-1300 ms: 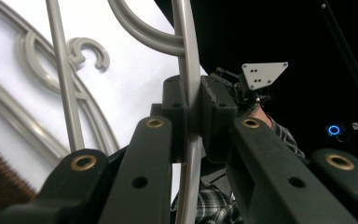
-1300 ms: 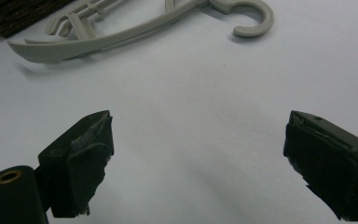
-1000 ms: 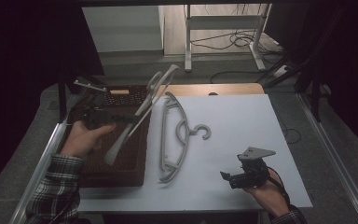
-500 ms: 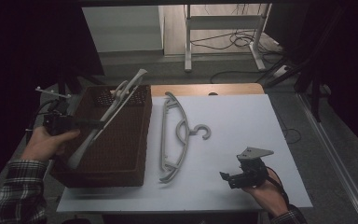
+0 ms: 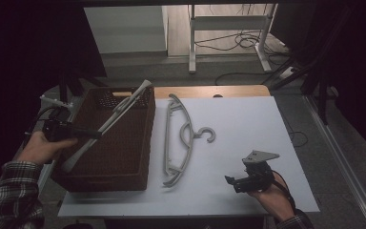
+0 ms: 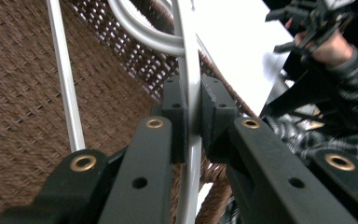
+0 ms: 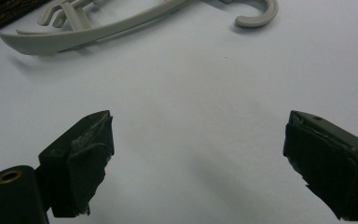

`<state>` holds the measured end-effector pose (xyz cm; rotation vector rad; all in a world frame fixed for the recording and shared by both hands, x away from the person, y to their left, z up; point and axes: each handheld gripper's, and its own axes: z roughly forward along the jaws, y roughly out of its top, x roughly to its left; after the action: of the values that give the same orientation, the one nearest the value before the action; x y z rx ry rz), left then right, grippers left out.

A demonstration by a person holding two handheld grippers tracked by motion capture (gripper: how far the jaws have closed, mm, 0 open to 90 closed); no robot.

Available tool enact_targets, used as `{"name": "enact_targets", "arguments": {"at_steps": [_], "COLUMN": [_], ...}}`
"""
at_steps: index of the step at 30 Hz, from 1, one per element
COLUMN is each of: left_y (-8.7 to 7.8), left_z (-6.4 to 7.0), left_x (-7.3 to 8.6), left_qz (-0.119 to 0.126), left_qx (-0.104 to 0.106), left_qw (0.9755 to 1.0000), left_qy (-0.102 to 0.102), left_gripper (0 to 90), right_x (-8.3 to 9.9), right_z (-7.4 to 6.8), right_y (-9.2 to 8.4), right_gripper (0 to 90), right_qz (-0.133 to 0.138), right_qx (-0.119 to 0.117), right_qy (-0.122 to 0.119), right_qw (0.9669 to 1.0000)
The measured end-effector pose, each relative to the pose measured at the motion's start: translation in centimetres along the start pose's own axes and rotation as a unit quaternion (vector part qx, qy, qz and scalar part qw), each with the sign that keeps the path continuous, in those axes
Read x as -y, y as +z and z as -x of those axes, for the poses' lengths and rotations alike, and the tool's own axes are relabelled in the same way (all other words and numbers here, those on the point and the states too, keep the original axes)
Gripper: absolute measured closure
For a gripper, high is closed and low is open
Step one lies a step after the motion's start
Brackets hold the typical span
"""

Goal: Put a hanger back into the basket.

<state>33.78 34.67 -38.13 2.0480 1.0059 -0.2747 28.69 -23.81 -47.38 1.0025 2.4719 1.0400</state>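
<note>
Hanger, pale grey plastic, first of two (image 5: 109,121): clamped by its bar between the pads (image 6: 176,116) of the left gripper (image 5: 94,134), held tilted, upper end over the far rim of the basket (image 5: 124,179), lower end out past the near-left wall.
Left gripper: jaws closed tight on the bar, seen along the bar in the left gripper view (image 6: 190,119); hand (image 5: 40,147) outside the basket's left wall.
Basket: brown, woven, on the left of the white tabletop (image 5: 248,124).
Second hanger (image 5: 178,138): flat on the tabletop, just beside the basket's right wall, hook toward the right.
Right gripper (image 5: 238,181): jaws wide, nothing between them, low over bare tabletop near the front edge, well apart from the second hanger (image 7: 98,28).
Step in hand, judged: carrying the held hanger, either into or out of the basket; cannot tell which.
Next move, judged: needs the long bar levelled to pass the basket walls.
</note>
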Motion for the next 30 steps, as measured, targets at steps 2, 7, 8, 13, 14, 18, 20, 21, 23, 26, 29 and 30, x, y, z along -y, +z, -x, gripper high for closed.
{"name": "enact_targets", "arguments": {"at_steps": [2, 7, 8, 13, 14, 18, 20, 21, 23, 26, 29, 30], "left_y": [0.1, 0.3, 0.4, 1.1, 1.1, 1.2, 0.9, 0.9, 0.7, 0.4, 0.3, 0.4], "left_z": [-0.1, -0.5, -0.7, -1.4, -1.4, -1.6, -1.6, -1.6, -1.3, -0.9, -0.2, 0.1], "left_x": [0.1, 0.5, 0.7, 1.2, 1.2, 1.4, 1.5, 1.5, 1.4, 1.3, 1.1, 1.1], "left_qz": [-0.012, -0.022, -0.025, -0.042, -0.042, -0.019, -0.005, -0.005, -0.003, 0.011, 0.029, 0.030], "left_qx": [-0.004, -0.012, -0.014, -0.025, -0.025, -0.058, -0.044, -0.044, -0.044, -0.045, -0.035, -0.037], "left_qw": [0.9999, 0.9997, 0.9996, 0.9988, 0.9988, 0.9981, 0.9990, 0.9990, 0.9990, 0.9989, 0.9990, 0.9988], "left_qy": [0.005, 0.003, -0.001, -0.003, -0.003, -0.006, -0.007, -0.007, -0.004, 0.000, 0.005, 0.008], "left_gripper": [82.2, 82.2, 82.2, 82.0, 81.8, 71.3, 64.9, 59.3, 56.5, 52.5, 45.7, 44.3], "right_x": [0.0, 0.0, 0.0, 0.0, 0.0, 0.0, 0.0, 0.0, 0.0, 0.0, 0.0, 0.0], "right_z": [0.0, 0.0, 0.0, 0.0, 0.0, 0.0, 0.0, 0.0, 0.0, 0.0, 0.0, 0.0], "right_y": [0.0, 0.0, 0.0, 0.0, 0.0, 0.1, 0.1, 0.0, 0.1, 0.1, 0.0, 0.0], "right_gripper": [9.1, 9.1, 9.1, 9.0, 9.0, 9.0, 9.0, 9.0, 9.0, 9.0, 9.0, 9.0], "right_qz": [0.000, -0.001, -0.001, -0.004, -0.004, -0.006, -0.005, -0.006, -0.005, -0.006, -0.006, -0.005], "right_qx": [0.000, 0.000, 0.000, 0.000, 0.000, 0.001, 0.000, 0.000, 0.000, 0.000, 0.001, 0.000], "right_qy": [-0.001, 0.000, -0.001, -0.003, -0.003, -0.002, -0.001, -0.001, -0.001, -0.003, -0.004, -0.003], "right_qw": [1.0000, 1.0000, 1.0000, 1.0000, 1.0000, 1.0000, 1.0000, 1.0000, 1.0000, 1.0000, 1.0000, 1.0000]}}
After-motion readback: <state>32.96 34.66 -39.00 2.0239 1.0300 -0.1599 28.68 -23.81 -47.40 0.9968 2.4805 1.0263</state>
